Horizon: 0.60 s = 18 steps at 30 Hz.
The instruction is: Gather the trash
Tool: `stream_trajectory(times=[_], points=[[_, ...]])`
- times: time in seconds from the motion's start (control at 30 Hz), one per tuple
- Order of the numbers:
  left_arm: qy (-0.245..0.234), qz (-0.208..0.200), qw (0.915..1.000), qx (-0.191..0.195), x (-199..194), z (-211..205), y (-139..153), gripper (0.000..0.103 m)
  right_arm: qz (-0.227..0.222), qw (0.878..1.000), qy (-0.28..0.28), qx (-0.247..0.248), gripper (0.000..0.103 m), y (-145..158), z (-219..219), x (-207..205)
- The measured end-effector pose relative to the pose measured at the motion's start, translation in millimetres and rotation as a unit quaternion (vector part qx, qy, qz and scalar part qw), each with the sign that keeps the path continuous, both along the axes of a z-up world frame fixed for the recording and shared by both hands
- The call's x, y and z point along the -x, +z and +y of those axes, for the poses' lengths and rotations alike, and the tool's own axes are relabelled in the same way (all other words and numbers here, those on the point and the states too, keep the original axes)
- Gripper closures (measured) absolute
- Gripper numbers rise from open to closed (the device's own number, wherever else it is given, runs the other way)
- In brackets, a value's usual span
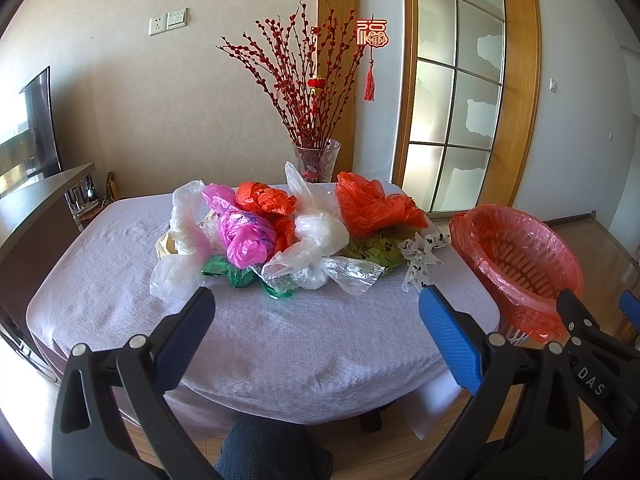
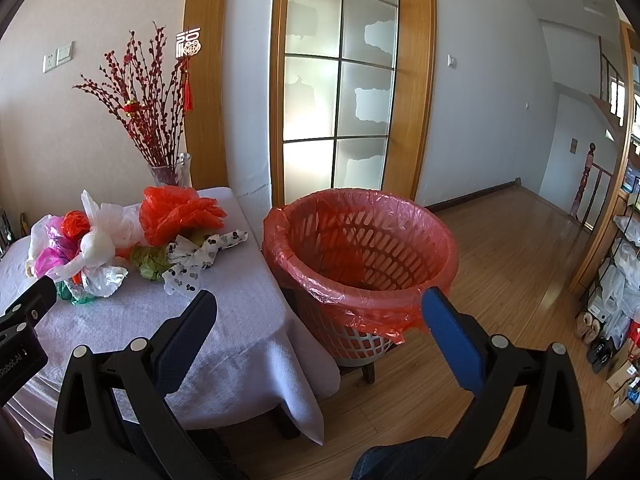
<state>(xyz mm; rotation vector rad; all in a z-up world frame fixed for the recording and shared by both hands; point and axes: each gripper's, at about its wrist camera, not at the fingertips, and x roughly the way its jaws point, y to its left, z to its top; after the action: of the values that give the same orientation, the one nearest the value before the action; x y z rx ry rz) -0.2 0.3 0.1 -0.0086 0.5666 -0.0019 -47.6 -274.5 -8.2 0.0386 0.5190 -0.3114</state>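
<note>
A heap of crumpled plastic bags [image 1: 280,228] lies across the far half of a table with a lilac cloth [image 1: 280,340]: pink, orange, clear, white, green and a dotted white one [image 1: 420,256]. The same heap [image 2: 132,236] shows at the left of the right wrist view. A white slatted basket lined with a red bag [image 2: 360,256] stands off the table's right side, seemingly on a stool, its mouth open; the basket [image 1: 516,256] also shows at the right of the left wrist view. My left gripper [image 1: 316,312] hovers open over the near table. My right gripper [image 2: 320,312] is open before the basket.
A glass vase of red branches [image 1: 316,160] stands at the table's back edge. A dark sideboard [image 1: 36,216] runs along the left. A glazed wooden door [image 2: 340,92] is behind the basket. Wooden floor [image 2: 520,248] stretches right, with shelves of clutter [image 2: 616,300] at the far right.
</note>
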Motion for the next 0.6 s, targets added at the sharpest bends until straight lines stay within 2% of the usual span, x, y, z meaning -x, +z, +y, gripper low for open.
stream_trajectory(times=[0.1,0.13,0.6], points=[[0.0,0.0,1.0,0.0,0,0,0,0.004,0.0,1.0,0.0,0.001,0.002,2,-1,0],[0.0,0.0,1.0,0.0,0,0,0,0.004,0.0,1.0,0.0,0.001,0.002,-8,6,3],[0.0,0.001,1.0,-0.001,3,0,1,0.004,0.001,1.0,0.0,-0.001,0.002,-3,3,2]])
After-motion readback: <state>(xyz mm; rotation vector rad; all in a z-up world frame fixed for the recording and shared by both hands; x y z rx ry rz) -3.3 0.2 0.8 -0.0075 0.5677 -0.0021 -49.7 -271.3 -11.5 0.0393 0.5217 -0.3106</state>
